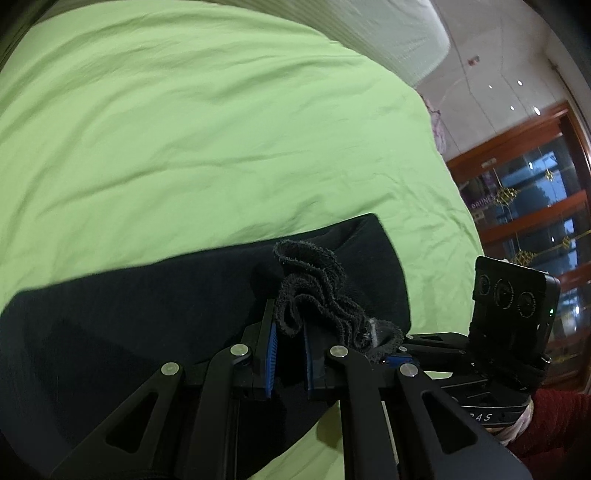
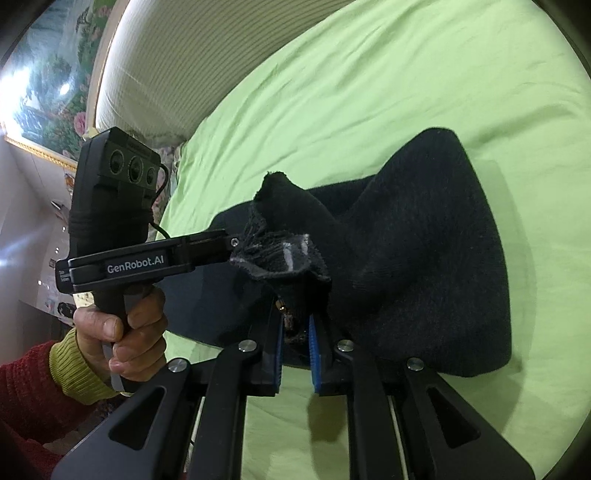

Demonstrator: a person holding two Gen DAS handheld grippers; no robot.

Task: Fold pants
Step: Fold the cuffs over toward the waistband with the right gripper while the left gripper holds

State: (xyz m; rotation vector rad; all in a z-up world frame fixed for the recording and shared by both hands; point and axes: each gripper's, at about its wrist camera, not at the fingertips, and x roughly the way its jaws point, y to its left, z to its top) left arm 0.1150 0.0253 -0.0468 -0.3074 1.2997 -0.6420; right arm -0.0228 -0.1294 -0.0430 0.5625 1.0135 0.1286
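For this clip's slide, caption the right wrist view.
Both grippers pinch the black pants' bunched edge above green bedsheet.

This is a bedroom in a home. A bed [image 1: 184,129] spread with a light green sheet fills both views, a pale ribbed padded headboard [image 2: 177,62] at its end. Above it hangs a gilt-framed floral landscape painting [image 2: 48,85]. To one side stands a glass-fronted wooden cabinet [image 1: 535,192] showing gold ornaments.

Bed under my grippers: wrinkled green sheet [image 1: 207,122]. Black pants [image 2: 436,258] lie directly on sheet. White ribbed pillow [image 1: 388,33] at sheet's far edge.
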